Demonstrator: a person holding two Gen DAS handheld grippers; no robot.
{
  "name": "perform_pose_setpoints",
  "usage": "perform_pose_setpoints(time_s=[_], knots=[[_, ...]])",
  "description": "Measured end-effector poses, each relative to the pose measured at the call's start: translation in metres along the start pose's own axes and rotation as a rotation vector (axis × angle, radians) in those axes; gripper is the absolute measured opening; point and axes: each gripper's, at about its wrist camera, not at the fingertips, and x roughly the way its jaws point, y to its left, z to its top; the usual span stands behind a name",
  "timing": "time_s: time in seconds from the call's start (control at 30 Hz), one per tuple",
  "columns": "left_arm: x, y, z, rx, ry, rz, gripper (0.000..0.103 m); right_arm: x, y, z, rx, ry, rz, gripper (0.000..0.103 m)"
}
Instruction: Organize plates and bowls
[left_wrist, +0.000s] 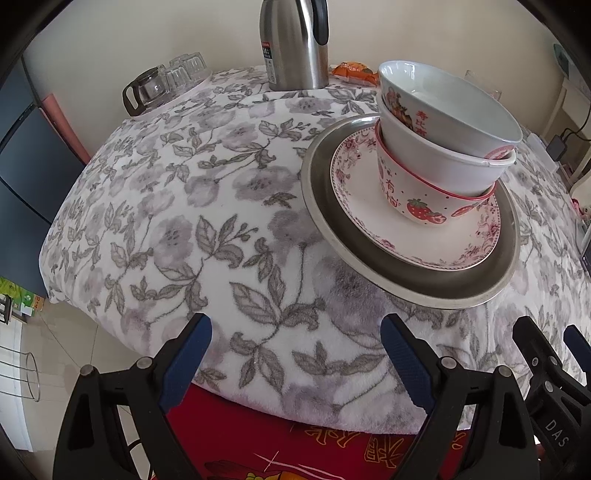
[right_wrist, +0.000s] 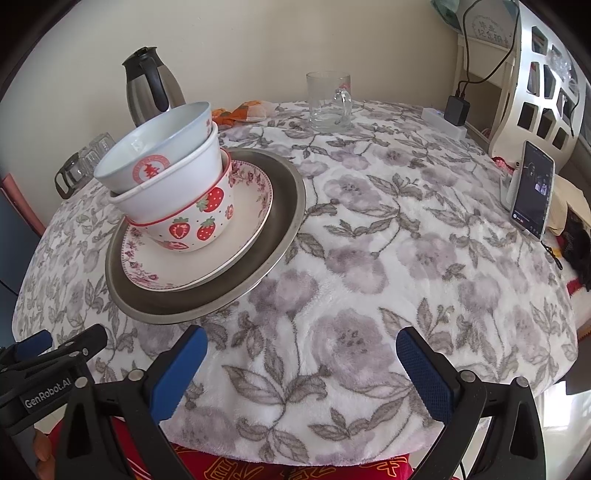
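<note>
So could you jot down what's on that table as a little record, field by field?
stack base: metal tray on the floral cloth
on the tray: pink-patterned plate
on the plate: strawberry bowl, then a white bowl, then a bowl with a red emblem, leaning
behind: steel kettle, glass mug
right edge: phone, propped up
left claw: open, empty
right claw: open, empty

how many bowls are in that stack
3, nested on the floral plate inside the metal plate: strawberry bowl at the bottom, white bowl in it, top bowl with red print tilted inside that. A smaller one could hide within.
</note>
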Motion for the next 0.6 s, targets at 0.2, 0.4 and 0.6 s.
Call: perform_pose_setpoints(time_s=[0.2, 0.4, 0.6], knots=[[0.0017, 0.0017, 0.0005, -0.004, 0.004, -0.002, 0.093, 0.0015, -0.0013, 0.0004, 0.002, 0.003, -0.003, 0.103], [0.0037, 0.0027, 0.0008, -0.009, 0.010, -0.005, 0.093, 0.0019, -0.0025, 0.0004, 0.001, 0.005, -0.005, 0.103], [0.0038, 0.0014, 0.0009, -0.006, 0.011, -0.016, 0.093, 0.0025, -0.0050, 0.0005, 0.003, 0.007, -0.007, 0.103]])
